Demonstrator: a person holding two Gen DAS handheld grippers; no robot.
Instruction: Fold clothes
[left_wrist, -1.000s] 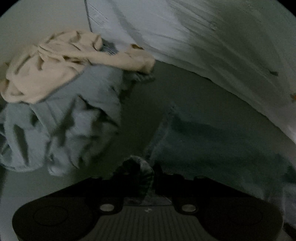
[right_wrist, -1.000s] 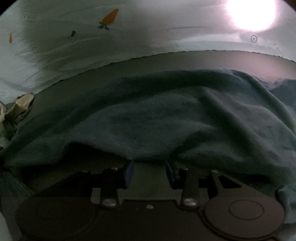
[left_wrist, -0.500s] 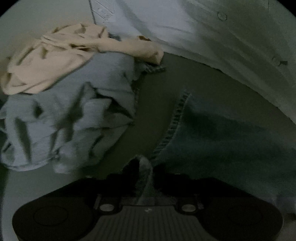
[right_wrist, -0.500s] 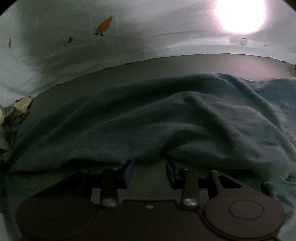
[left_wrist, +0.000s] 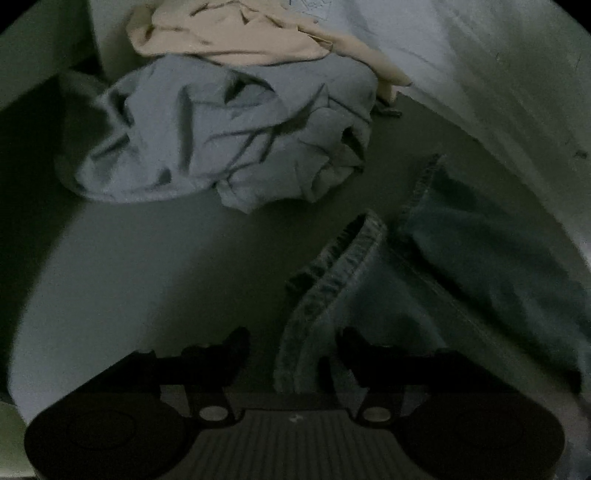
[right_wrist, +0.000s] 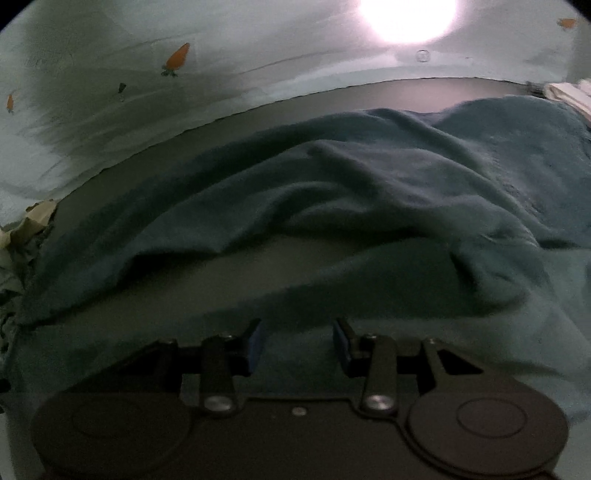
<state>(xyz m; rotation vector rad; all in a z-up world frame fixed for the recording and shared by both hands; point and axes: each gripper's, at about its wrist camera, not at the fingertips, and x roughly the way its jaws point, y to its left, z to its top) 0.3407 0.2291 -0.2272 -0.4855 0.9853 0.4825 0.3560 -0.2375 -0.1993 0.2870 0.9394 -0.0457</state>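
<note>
Lower right of left view, jeans (left_wrist: 480, 266) run w/ long axis toward upper right; hem (left_wrist: 332, 280) lies between spread left claw (left_wrist: 291, 343). Right claw (right_wrist: 297, 343) spread too, over denim.

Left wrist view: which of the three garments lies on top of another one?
The beige garment. It rests on the crumpled light blue one at the back, while the denim piece lies apart on the table, its hem between the left gripper's open fingers.
</note>
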